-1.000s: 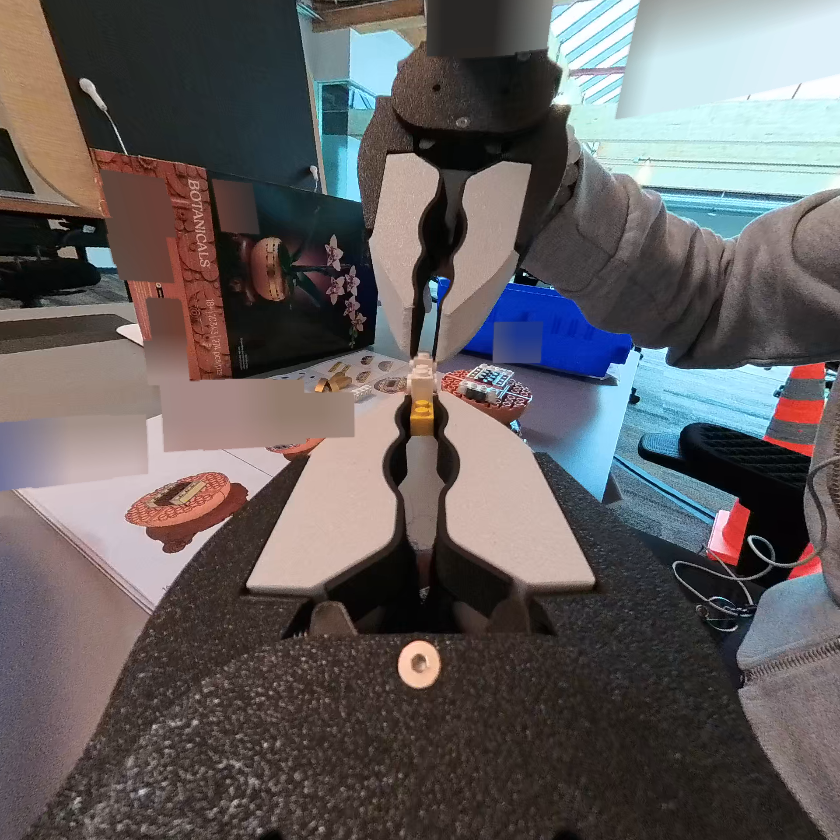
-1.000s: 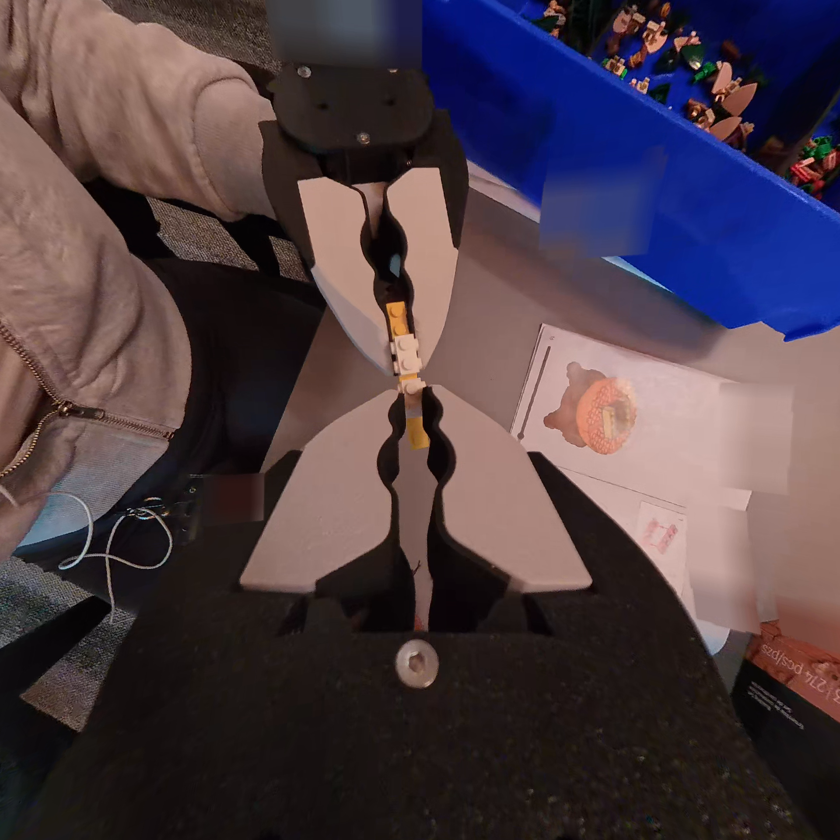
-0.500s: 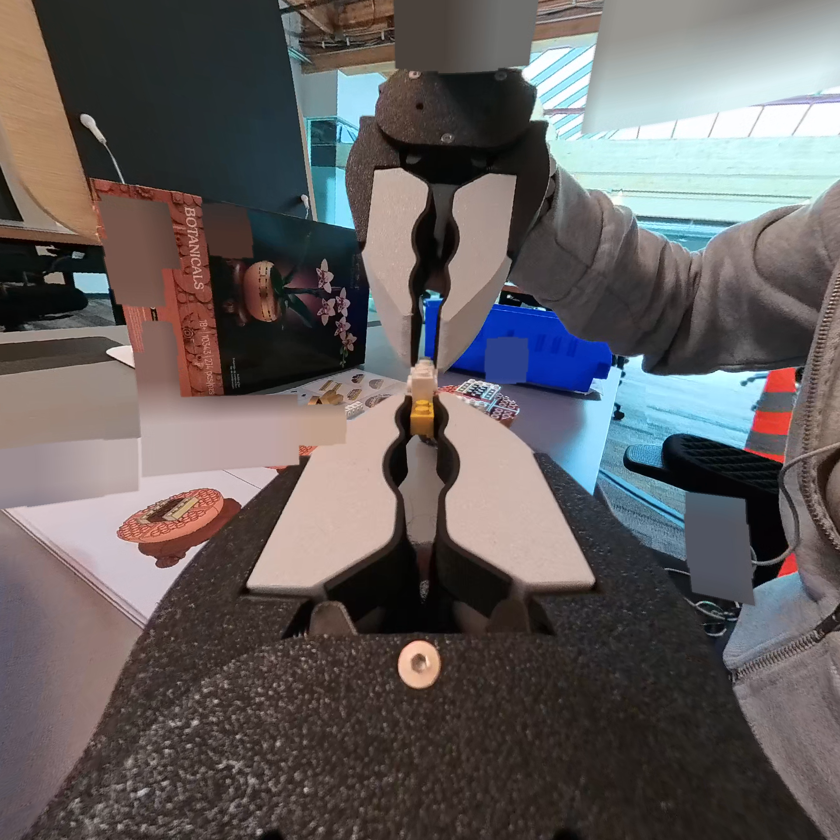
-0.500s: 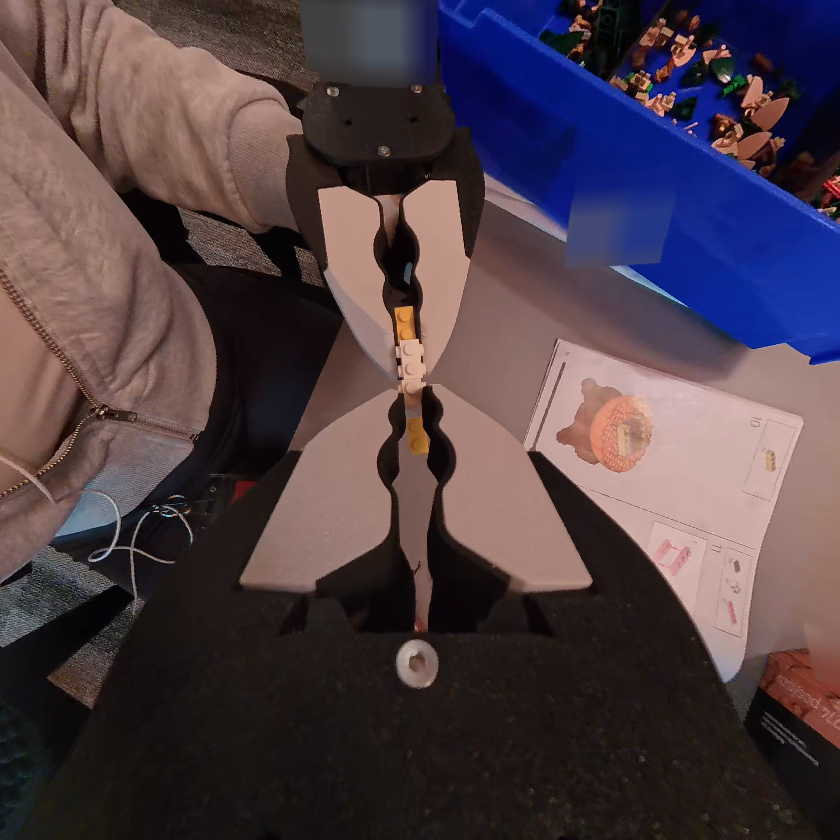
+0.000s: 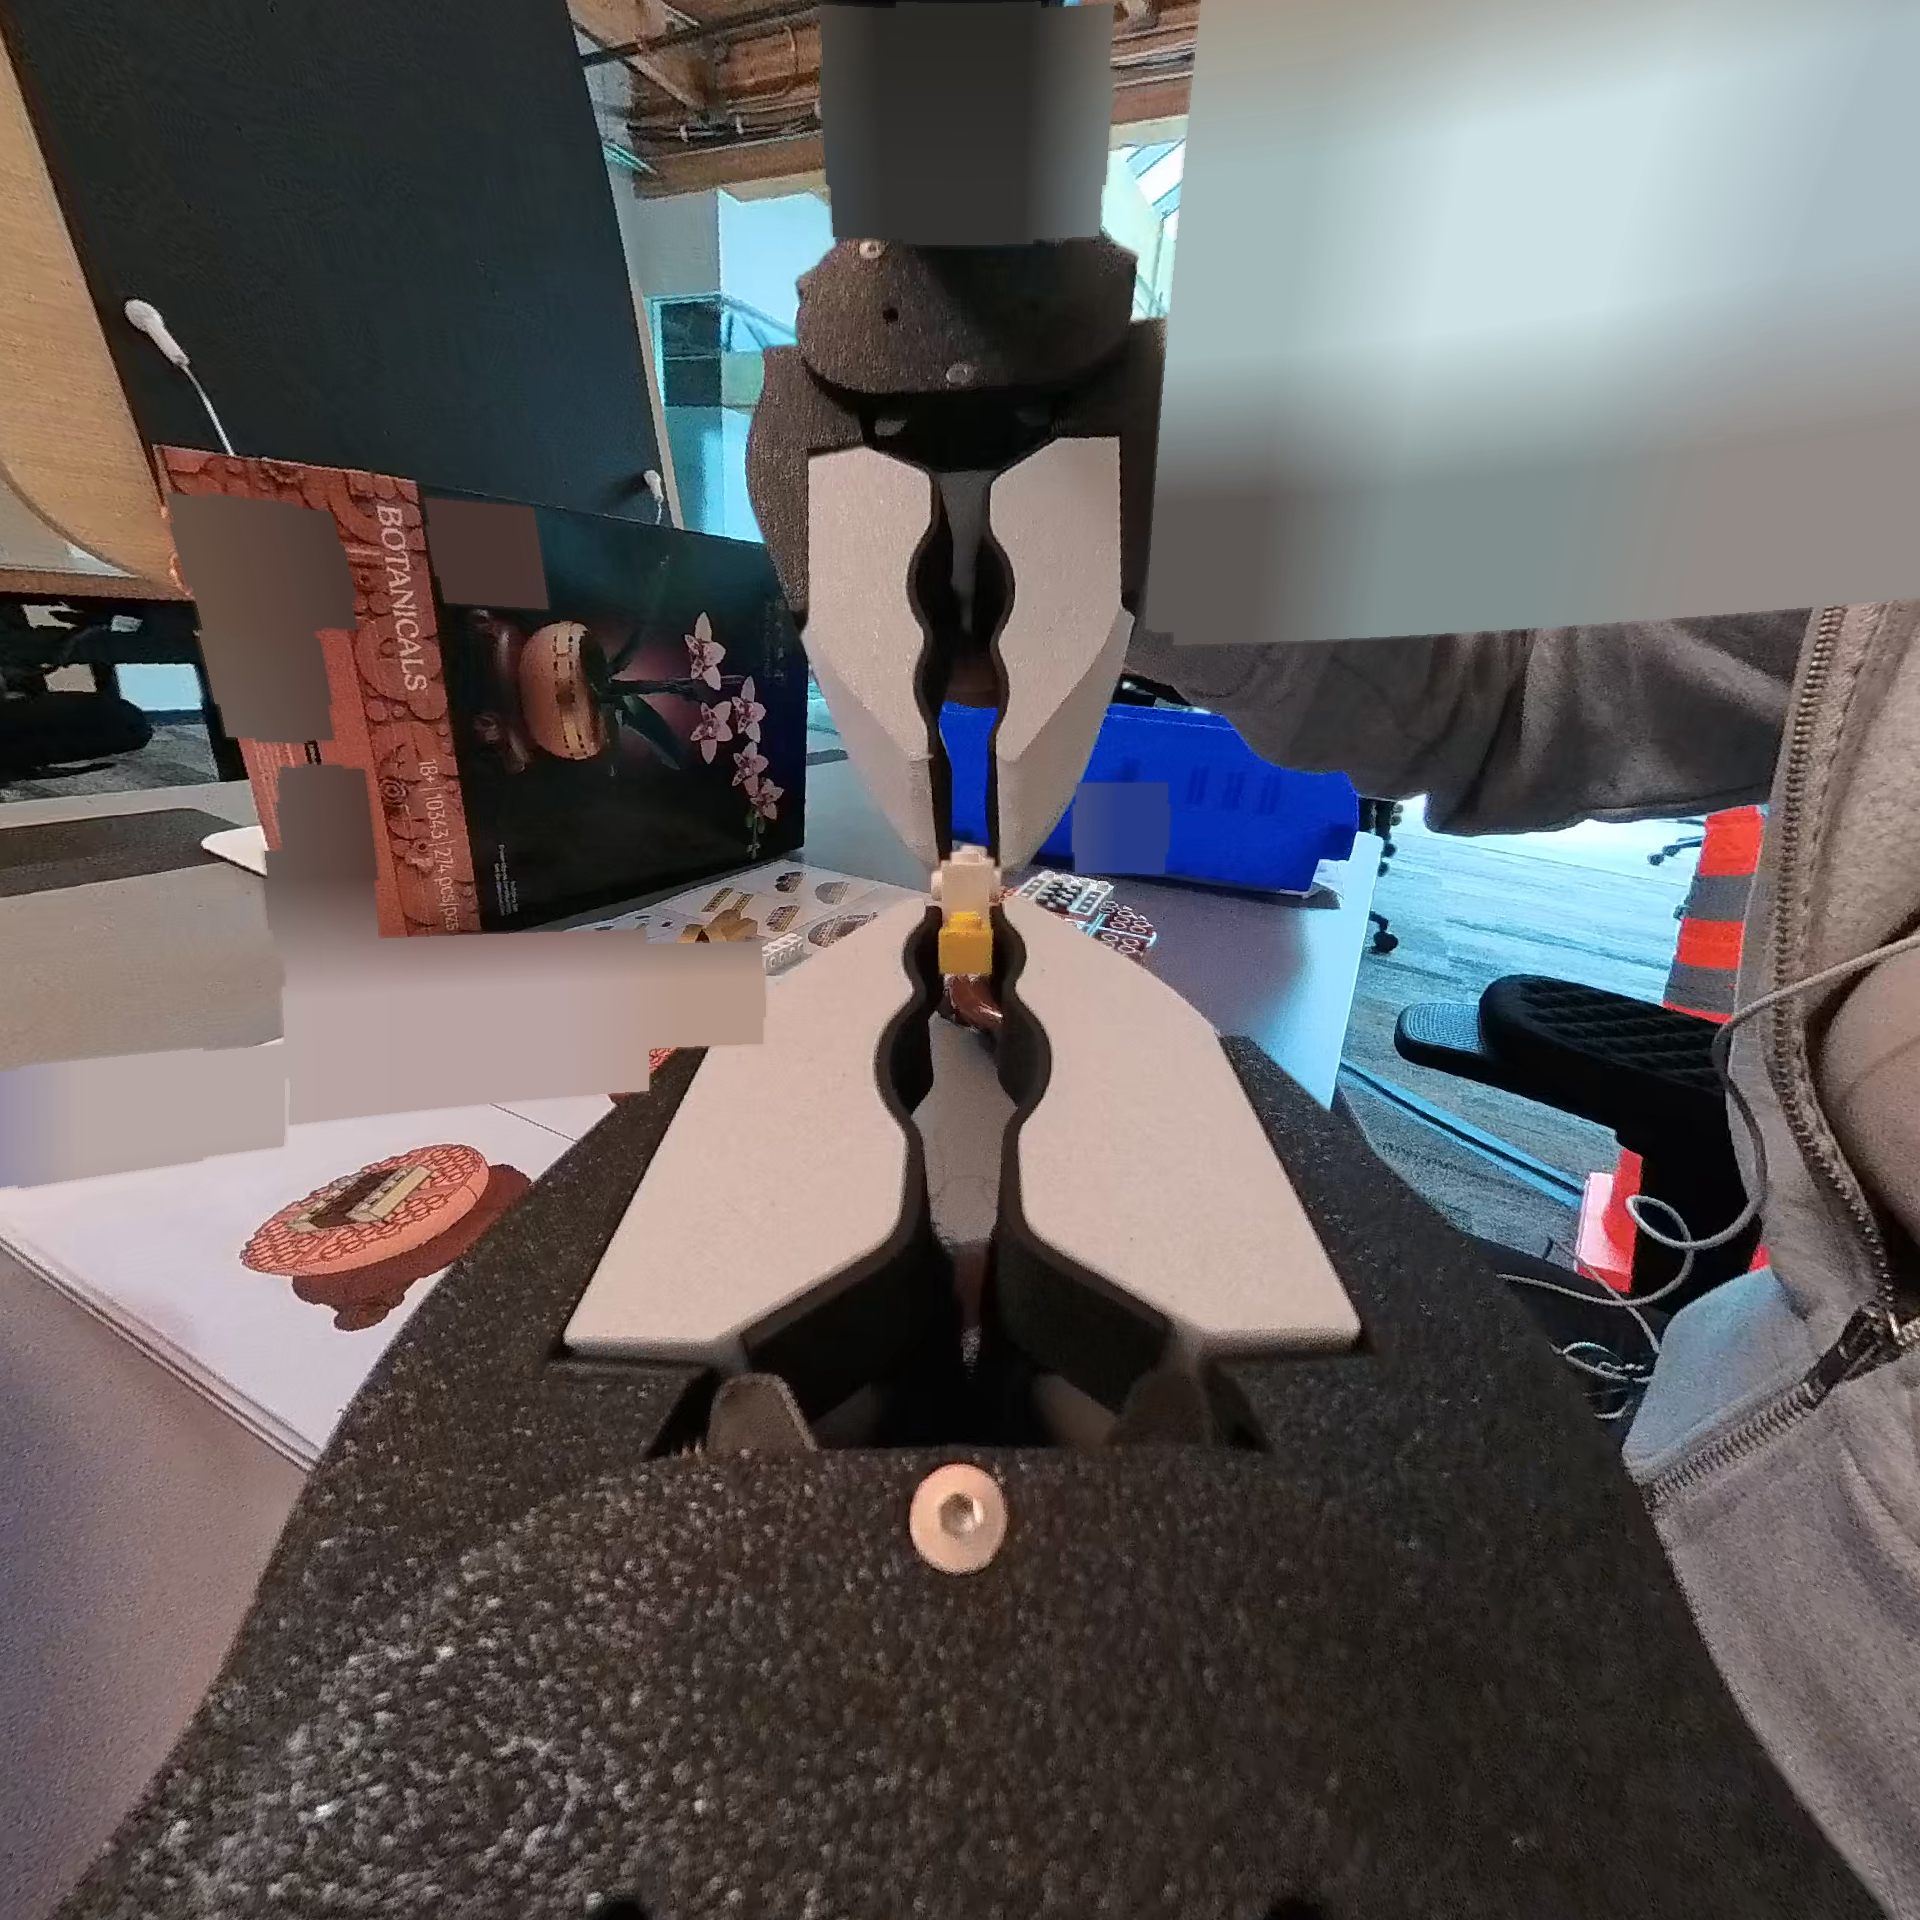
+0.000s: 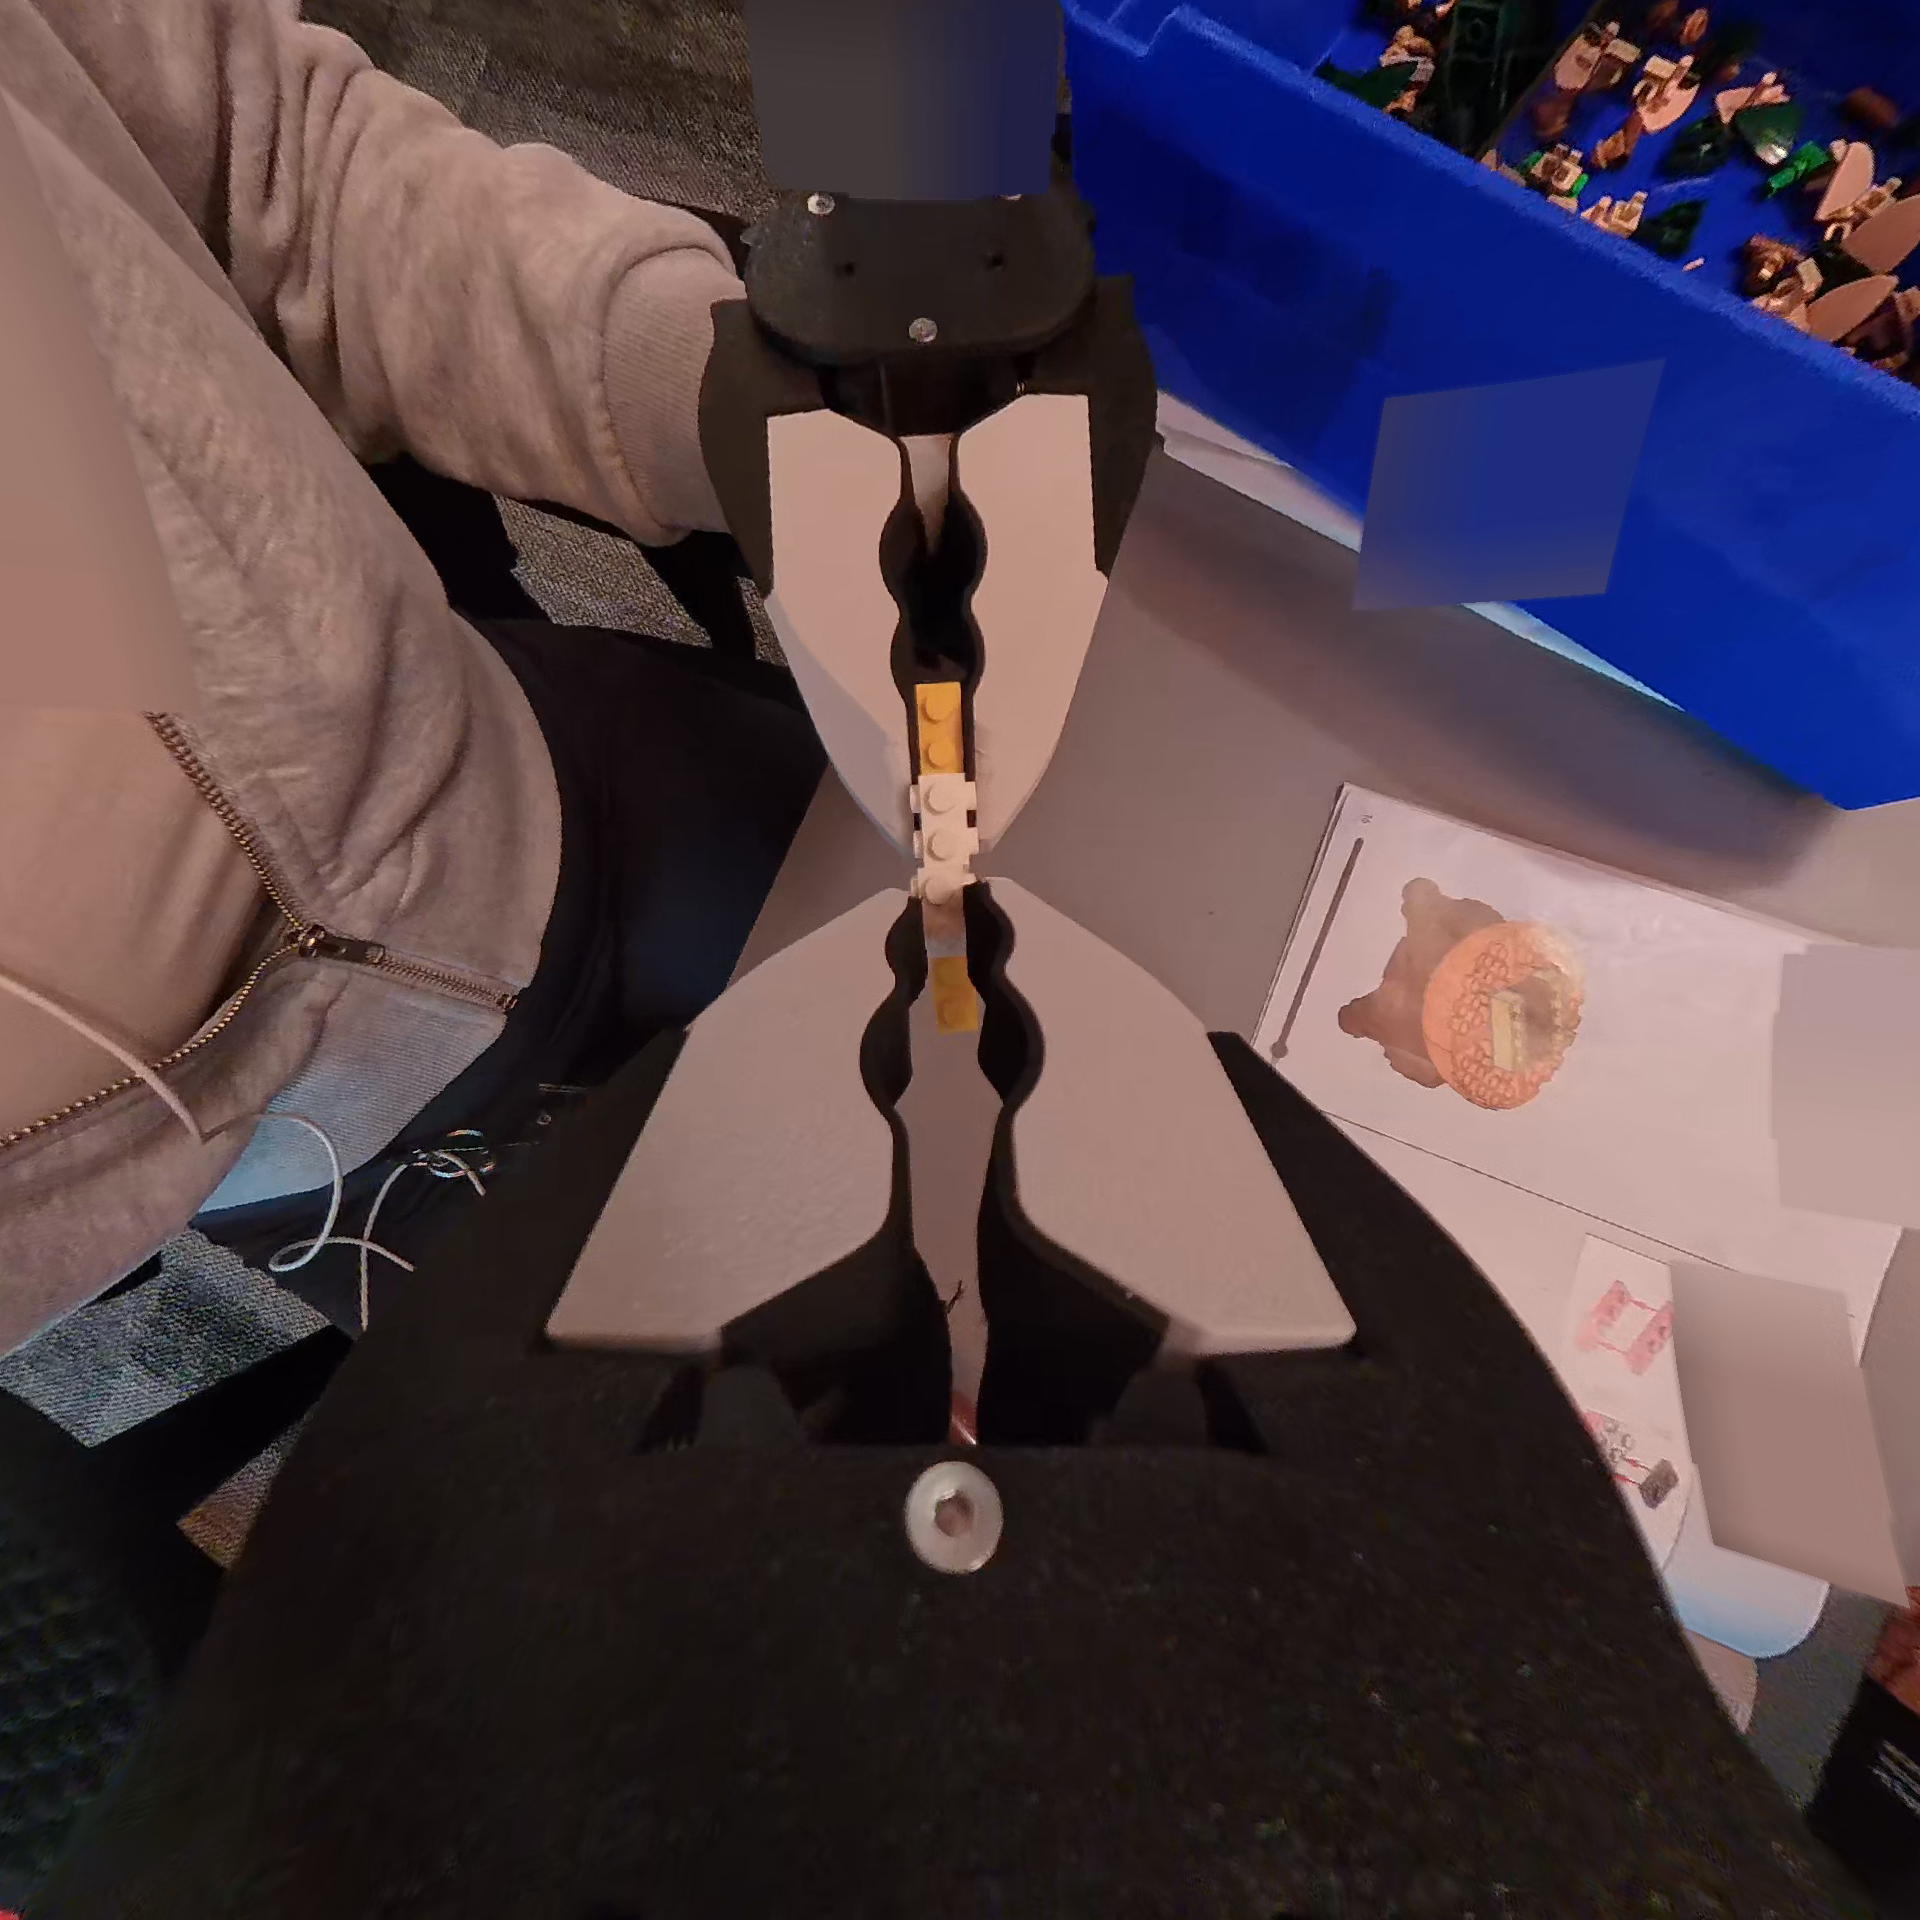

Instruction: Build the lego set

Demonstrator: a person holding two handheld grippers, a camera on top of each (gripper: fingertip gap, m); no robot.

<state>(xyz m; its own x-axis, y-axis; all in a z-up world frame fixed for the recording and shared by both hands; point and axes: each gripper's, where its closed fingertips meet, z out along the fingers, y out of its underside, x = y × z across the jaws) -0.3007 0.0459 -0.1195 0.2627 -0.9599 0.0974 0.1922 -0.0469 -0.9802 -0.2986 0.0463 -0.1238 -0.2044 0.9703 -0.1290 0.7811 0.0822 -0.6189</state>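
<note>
My left gripper (image 5: 964, 920) is shut on a short lego strip, a yellow piece (image 5: 962, 941) with a white plate (image 5: 966, 881) at its tip. In the right wrist view the strip shows as a yellow plate (image 6: 940, 727) and a white plate (image 6: 943, 842) in the left gripper (image 6: 943, 821). My right gripper (image 6: 945, 902) points at it tip to tip, its jaws nearly closed on a small yellow piece (image 6: 954, 997) that meets the white plate. In the left wrist view the right gripper (image 5: 968, 847) comes down from above. Both are held in the air near the table edge.
A lego box (image 5: 582, 707) stands at the back left. A blue bin (image 6: 1558, 312) holds several loose pieces. An open instruction booklet (image 6: 1558, 987) lies on the grey table (image 5: 1247, 966). A reddish round part-build (image 5: 1091, 914) sits behind the grippers. A person's grey sleeve (image 6: 364, 312) is close. Less than 4 cm separates the two grippers' tips.
Both grippers stay tip to tip and keep their grips. The pair has shifted slightly, so the box, bin and booklet have slid a little in both views.
</note>
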